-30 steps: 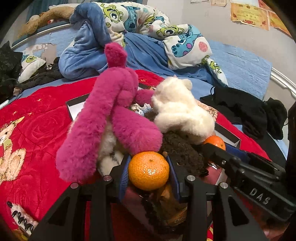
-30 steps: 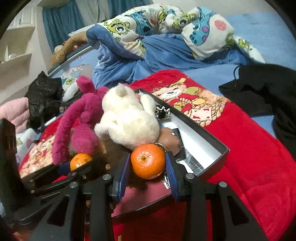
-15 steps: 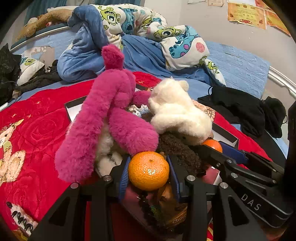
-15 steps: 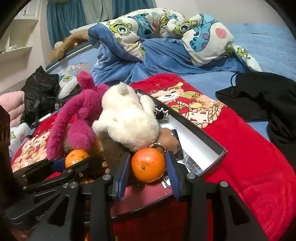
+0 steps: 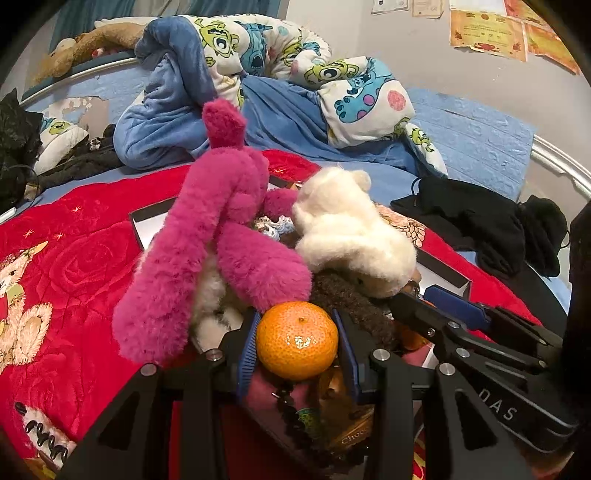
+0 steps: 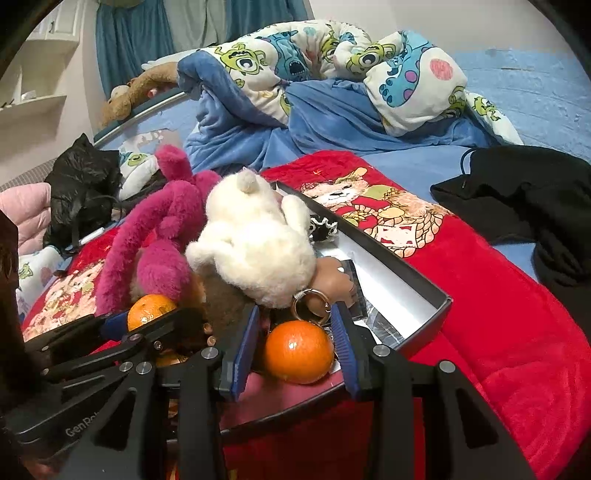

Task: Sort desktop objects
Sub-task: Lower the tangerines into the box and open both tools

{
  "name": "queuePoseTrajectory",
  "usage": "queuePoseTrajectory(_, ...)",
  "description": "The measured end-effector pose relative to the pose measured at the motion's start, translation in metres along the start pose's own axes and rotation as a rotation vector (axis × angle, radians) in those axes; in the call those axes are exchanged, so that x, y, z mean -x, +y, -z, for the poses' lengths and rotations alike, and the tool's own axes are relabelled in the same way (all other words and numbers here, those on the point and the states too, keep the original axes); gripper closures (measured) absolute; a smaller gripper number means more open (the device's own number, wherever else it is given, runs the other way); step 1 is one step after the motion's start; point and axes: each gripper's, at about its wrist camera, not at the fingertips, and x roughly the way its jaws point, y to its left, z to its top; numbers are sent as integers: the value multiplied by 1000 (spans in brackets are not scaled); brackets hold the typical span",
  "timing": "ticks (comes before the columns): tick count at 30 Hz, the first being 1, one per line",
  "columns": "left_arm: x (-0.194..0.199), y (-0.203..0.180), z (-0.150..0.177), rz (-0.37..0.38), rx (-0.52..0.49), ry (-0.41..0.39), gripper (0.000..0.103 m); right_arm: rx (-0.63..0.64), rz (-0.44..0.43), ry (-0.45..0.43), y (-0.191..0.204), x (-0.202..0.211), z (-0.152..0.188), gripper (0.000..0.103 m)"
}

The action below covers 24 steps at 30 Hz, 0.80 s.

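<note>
Two dimpled round tangerines (image 5: 297, 340) (image 6: 299, 350), one pinched in each hand-held gripper (image 5: 297, 347) (image 6: 293, 350), beside fluffy plush toys (image 5: 221, 251).

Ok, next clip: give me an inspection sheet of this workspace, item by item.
Surface: red printed blanket spread over a blue bed.
Job's things: open black box crowded with a pink plush, a white plush and small trinkets; two oranges.
Grippers: left gripper shut on one orange; right gripper has its pads against the other orange, low over the box's near end.
Clutter: black clothing, black bag, monster-print duvet.
Cables: thin dark cord at the edge of the black clothing.
Surroundings: teal curtain, brown plush toy on the bed rail, papers on the wall.
</note>
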Motion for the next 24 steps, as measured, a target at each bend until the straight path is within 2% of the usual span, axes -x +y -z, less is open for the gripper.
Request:
queuePoseTrajectory(4,0,-1,-1,-6,0,-2,63,1,0,-4,0,1,0,64)
queuePoseTrajectory(8,6,2,-1,-50,10,-18,61,7,-11,-15,1,3,1,59)
queuePoseTrajectory(11,10,9,-2,-94,40,-33,49,16,-21,-28,3,5,1,51)
queuePoseTrajectory(13,12,18,-2,-90,77,-43,32,11,-6,-49,2,9,2,39)
queuePoseTrajectory(14,14,21,-2,-94,95,-51,25,0,-8,-65,0,12,2,29)
queuePoseTrajectory(15,17,26,-2,-102,115,-64,7,-13,-13,-81,-3,15,2,16)
queuePoseTrajectory(16,19,28,-2,-106,125,-75,0,-28,-20,-98,-6,19,3,0)
queuePoseTrajectory(19,23,29,-2,-77,121,-98,0,-78,-27,-131,-16,25,4,0)
queuePoseTrajectory(24,23,22,-4,-92,83,-97,0,-145,-21,-120,-29,22,3,0)
